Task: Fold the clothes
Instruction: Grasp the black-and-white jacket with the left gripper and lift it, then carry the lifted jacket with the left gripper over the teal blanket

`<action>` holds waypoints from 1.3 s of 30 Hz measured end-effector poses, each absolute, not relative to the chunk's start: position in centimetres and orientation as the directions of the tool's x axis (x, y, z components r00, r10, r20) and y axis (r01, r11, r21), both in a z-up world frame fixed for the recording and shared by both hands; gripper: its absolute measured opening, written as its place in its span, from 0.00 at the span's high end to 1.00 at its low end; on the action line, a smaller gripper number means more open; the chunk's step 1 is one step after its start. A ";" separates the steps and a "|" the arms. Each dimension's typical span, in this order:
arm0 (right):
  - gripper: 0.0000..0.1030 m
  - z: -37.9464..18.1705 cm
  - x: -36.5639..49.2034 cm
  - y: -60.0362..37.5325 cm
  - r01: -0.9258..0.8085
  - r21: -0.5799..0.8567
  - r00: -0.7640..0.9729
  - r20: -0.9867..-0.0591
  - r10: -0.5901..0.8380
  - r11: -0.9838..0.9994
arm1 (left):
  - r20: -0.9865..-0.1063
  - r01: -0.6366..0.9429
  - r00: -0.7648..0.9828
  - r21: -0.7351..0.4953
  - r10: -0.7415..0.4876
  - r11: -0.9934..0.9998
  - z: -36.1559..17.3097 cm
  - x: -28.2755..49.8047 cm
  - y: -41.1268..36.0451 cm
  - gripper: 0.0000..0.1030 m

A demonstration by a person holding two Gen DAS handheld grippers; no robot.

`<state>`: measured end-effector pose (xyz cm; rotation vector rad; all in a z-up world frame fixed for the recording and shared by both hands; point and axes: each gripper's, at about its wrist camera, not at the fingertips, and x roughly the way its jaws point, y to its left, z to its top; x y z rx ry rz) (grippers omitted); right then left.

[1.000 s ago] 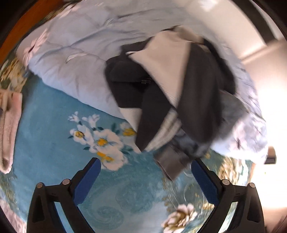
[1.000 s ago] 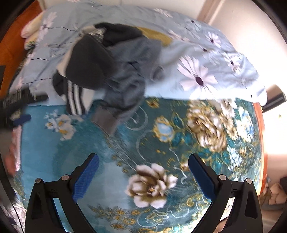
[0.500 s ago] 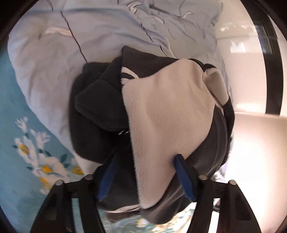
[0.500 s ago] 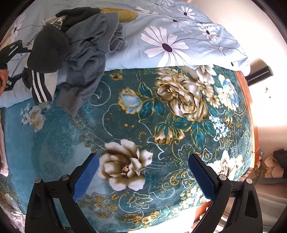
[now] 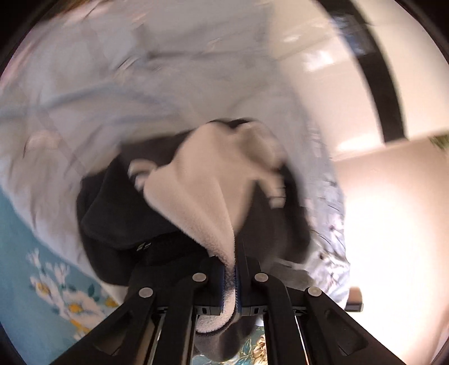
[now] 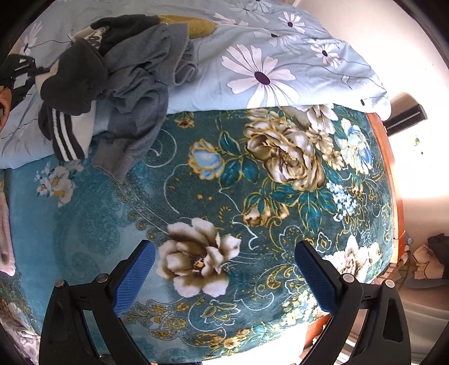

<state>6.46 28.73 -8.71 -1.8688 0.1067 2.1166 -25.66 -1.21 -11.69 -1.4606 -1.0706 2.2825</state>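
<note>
A pile of clothes lies on the bed at the upper left of the right wrist view: a grey sweatshirt [image 6: 140, 84], a dark jacket [image 6: 73, 81] with a white-striped cuff [image 6: 66, 132], and a mustard piece [image 6: 193, 24]. In the blurred left wrist view, my left gripper [image 5: 230, 269] has its jaws closing tight on the cream fleece lining [image 5: 213, 179] of the dark jacket [image 5: 118, 213], and the pads pinch the fabric. The lining pulls up into a ridge towards the pads. My right gripper [image 6: 224, 250] stands open above the flowered blanket, holding nothing, well away from the pile.
A light blue duvet [image 6: 266, 70] with daisies lies bunched under the pile. The teal flowered blanket [image 6: 224, 182] covers the near bed. A pink cloth [image 6: 5, 244] lies at the left edge. The wooden bed edge [image 6: 390, 182] runs down the right, with clutter [image 6: 432, 258] on the floor beyond.
My left gripper went from open over the blanket onto the pile and shut on the jacket's fleece lining, drawing it up. The right gripper drifted over the blanket and stayed open.
</note>
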 end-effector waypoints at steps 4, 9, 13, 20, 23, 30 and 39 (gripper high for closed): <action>0.03 -7.7 7.0 28.7 -0.298 -0.139 -0.122 -0.976 0.181 -0.945 | -0.574 -0.062 -0.572 -0.682 0.586 -0.729 -3.2 -24.7 0.5 0.95; 0.03 -6.0 8.5 29.2 -0.360 -0.093 -0.172 -0.972 0.163 -0.928 | -0.388 -0.290 -0.650 -0.668 0.653 -0.685 7.7 -22.4 1.0 0.95; 0.03 -4.4 10.3 29.3 -0.381 -0.073 -0.218 -0.962 0.166 -0.922 | -0.269 -0.392 -0.686 -0.646 0.676 -0.655 15.1 -19.3 -0.2 0.95; 0.03 -2.7 12.0 30.0 -0.366 -0.010 -0.310 -0.941 0.133 -0.930 | -0.143 -0.492 -0.742 -0.547 0.655 -0.677 23.5 -10.7 -4.3 0.95; 0.03 -2.0 12.0 30.0 -0.335 0.032 -0.362 -0.927 0.097 -0.942 | -0.084 -0.528 -0.772 -0.468 0.631 -0.709 28.4 -4.8 -6.1 0.95; 0.03 -1.2 12.9 30.0 -0.256 0.124 -0.448 -0.894 0.004 -0.959 | -0.011 -0.636 -0.739 -0.321 0.674 -0.702 37.8 3.4 -4.5 0.95; 0.03 -1.5 17.5 36.4 -0.369 0.176 -0.467 -0.884 0.018 -0.913 | -0.195 -0.808 -0.462 -0.310 0.865 -0.501 35.6 5.8 9.3 0.95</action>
